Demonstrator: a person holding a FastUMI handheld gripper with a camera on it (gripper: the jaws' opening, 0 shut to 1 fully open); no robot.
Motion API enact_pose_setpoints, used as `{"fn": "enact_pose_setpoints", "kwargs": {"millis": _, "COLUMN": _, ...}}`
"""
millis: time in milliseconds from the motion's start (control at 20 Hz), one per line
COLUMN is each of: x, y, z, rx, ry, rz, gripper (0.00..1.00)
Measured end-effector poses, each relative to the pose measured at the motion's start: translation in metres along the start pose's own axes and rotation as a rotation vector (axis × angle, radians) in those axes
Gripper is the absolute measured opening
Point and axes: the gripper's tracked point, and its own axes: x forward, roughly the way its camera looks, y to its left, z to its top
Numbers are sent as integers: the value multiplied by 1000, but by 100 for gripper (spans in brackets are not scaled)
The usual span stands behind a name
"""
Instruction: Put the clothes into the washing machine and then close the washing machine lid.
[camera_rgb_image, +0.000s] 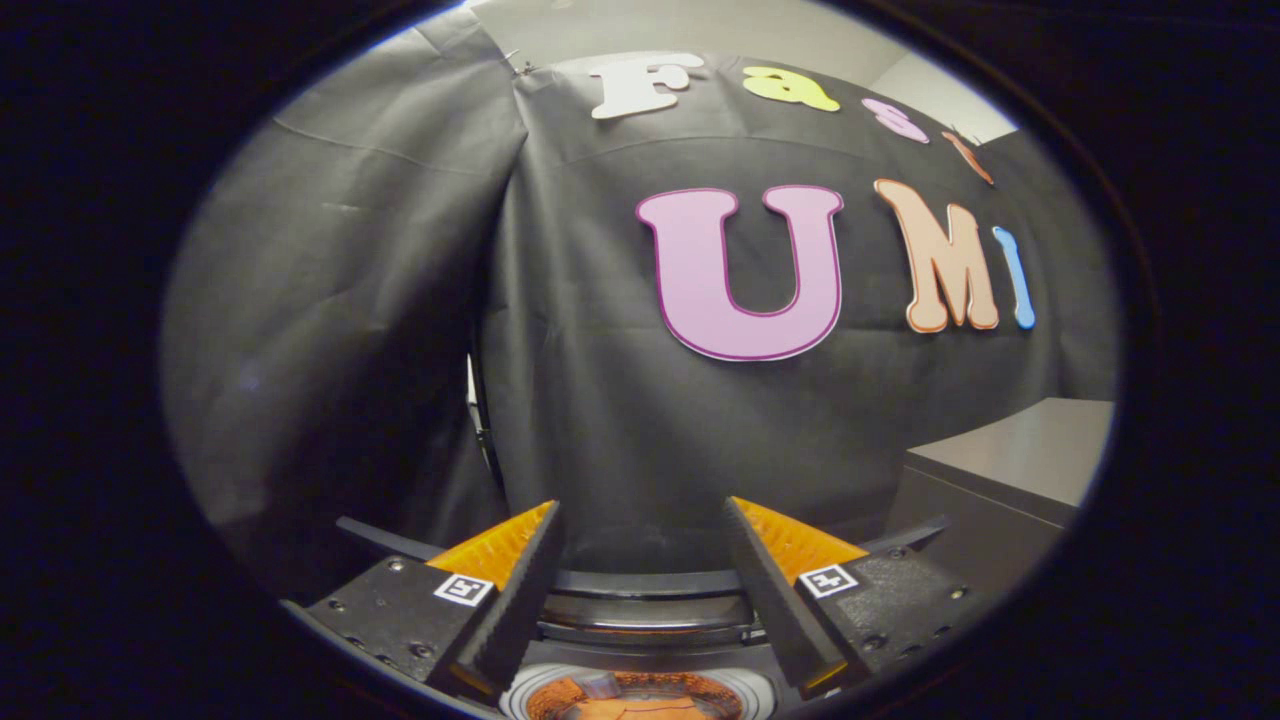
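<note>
Clothes: an orange bundle (625, 700) lay inside the washing machine's round opening, directly below the tongs and partly cut off from sight; a small pale patch sat on top of it, too blurred to identify.

Washing machine: its circular rim (650, 582) curved between and just behind the two fingers, with the drum mouth beneath them; the lid could not be made out, so whether it stood up or lay off to one side could not be told.

Tongs: the tongs (640, 525) stood spread wide, nothing between the fingers, both fingers pointing over the washing machine toward the black cloth wall (620, 420) beyond it.

Grey cabinet: a low grey box (1010, 470) stood to the right of the washing machine, against the cloth wall.

Handling: the clothes looked soft and light, likely to bunch and drape rather than hold a shape, and unlikely to slip or break; a pinch on a raised fold near the top of the bundle would probably serve best if any part needed tucking deeper.

Stage: judging by the bundle already in the drum, loading seemed done or nearly so, and closing the lid appeared to remain.
</note>
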Motion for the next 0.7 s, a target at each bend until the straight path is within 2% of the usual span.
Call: {"fn": "enact_pose_setpoints", "kwargs": {"millis": 700, "x": -1, "y": -1, "z": -1, "rx": 12, "ry": 7, "rz": -9, "gripper": 95}}
